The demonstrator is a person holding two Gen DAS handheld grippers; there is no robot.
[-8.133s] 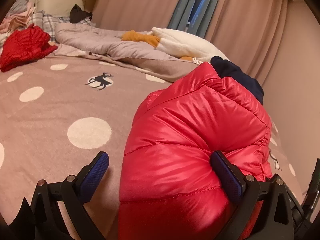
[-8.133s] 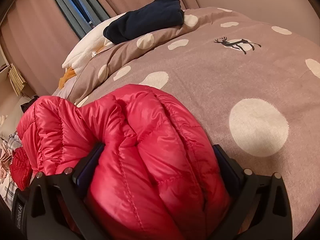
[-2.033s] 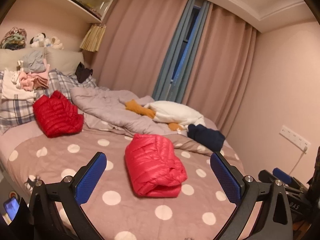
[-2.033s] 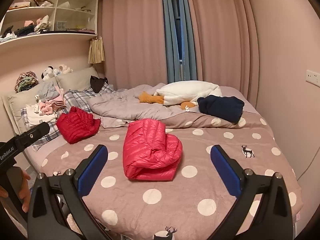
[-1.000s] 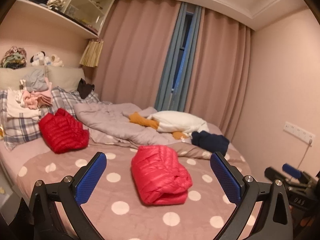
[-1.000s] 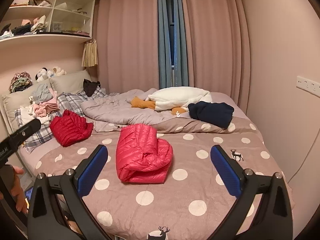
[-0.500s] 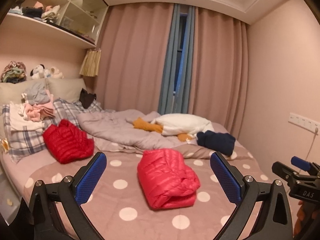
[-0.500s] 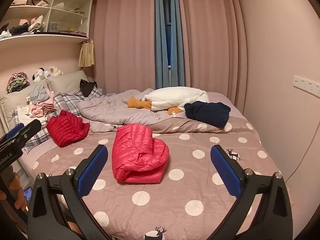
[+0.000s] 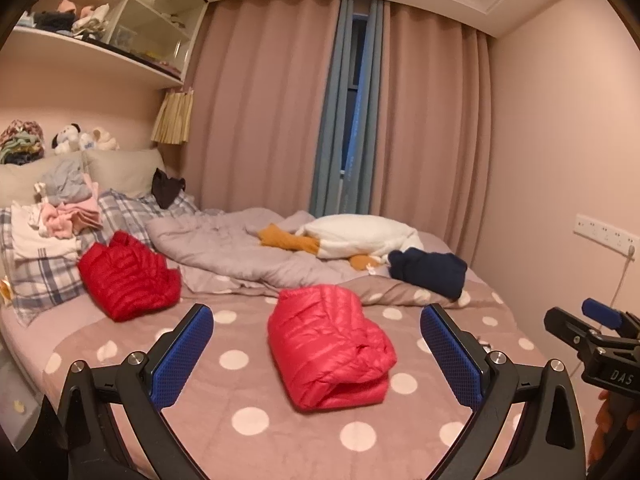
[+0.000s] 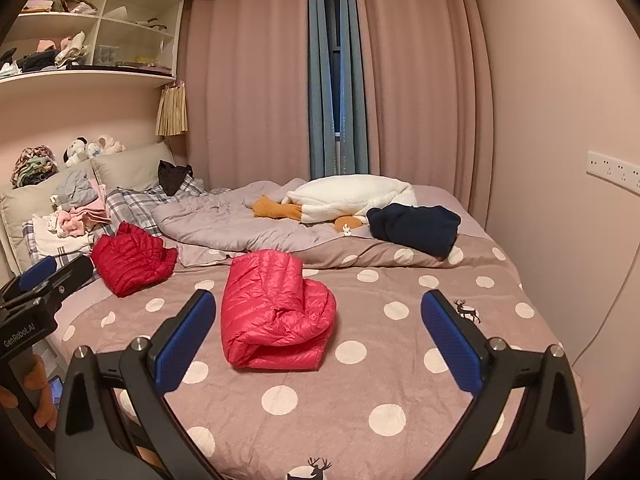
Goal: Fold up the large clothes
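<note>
A folded pink-red down jacket (image 9: 330, 338) (image 10: 274, 312) lies in the middle of the polka-dot bedspread (image 9: 248, 420) (image 10: 380, 380). My left gripper (image 9: 316, 356) is open and held back from the bed, well short of the jacket, with nothing between its blue pads. My right gripper (image 10: 318, 344) is likewise open and empty, also away from the jacket. Each gripper appears at the edge of the other's view, held by a hand.
A second red down jacket (image 9: 128, 276) (image 10: 134, 260) lies near the plaid pillows. A grey duvet (image 9: 240, 248), a white and orange plush (image 10: 352, 198) and a folded navy garment (image 9: 430, 270) (image 10: 414, 228) fill the far side. Folded clothes (image 9: 64, 208) sit at the headboard.
Eight seconds ago both grippers were pressed around the pink-red jacket. They have since let go and drawn back from the bed, and the view keeps widening and rising slightly.
</note>
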